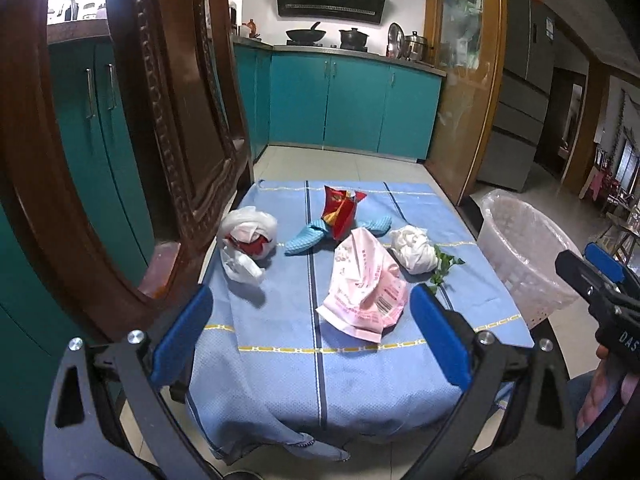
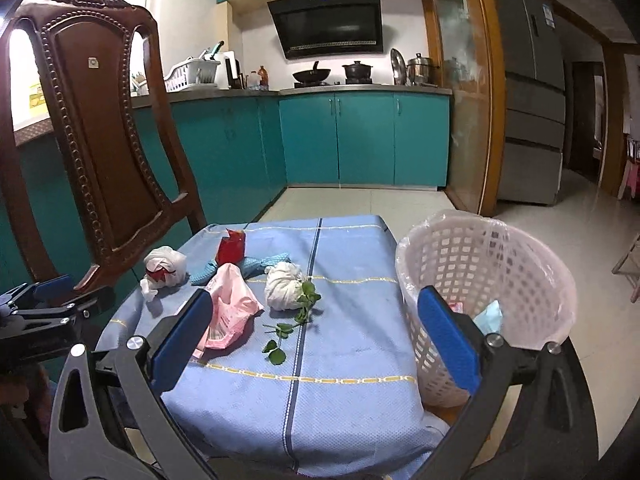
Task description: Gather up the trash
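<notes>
A: Left wrist view: left gripper (image 1: 310,326) was spread wide, empty; pink bag (image 1: 365,292) lay just ahead between its fingers, long axis running away.

B: Right wrist view: right gripper (image 2: 316,338) also released; bag (image 2: 230,306) sat left of centre; basket (image 2: 486,276) right; left hand nearer.

Crumpled pink bag (image 1: 362,296) on cloth (image 1: 280,320)

Bare blue cloth (image 2: 344,344) in front of the trash (wooden chair (image 2: 104,136) crowding its left).
</notes>
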Available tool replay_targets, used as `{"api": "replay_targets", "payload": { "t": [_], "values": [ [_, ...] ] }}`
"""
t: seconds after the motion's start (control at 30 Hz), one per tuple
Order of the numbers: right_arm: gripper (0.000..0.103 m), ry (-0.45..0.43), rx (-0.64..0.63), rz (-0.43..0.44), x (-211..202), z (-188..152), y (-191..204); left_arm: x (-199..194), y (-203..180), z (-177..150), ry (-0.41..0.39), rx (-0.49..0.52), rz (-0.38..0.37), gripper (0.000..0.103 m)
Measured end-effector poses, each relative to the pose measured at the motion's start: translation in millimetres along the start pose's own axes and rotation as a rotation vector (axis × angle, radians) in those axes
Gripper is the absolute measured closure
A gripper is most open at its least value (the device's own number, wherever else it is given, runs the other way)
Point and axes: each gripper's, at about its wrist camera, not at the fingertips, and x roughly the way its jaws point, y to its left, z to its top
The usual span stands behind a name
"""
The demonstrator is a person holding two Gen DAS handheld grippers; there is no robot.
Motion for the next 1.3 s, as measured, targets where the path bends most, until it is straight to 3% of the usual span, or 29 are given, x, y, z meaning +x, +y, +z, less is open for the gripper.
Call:
{"api": "replay_targets", "payload": {
  "t": [0.9,1.13,1.3],
  "values": [
    [0.003,-0.003,-0.005,0.022,-2,-1,2,11,-4,-1,0.036,0.005,0.018,0.005],
    [0.003,0.005,-0.007,0.027,-2,1,3,22,4,1,0.068,-0.04,0.033,0.005],
    [0.003,0.01,0.001,0.036,0,2,3,51,14,5,0.129,-0.131,0.045,0.005]
  ]
}}
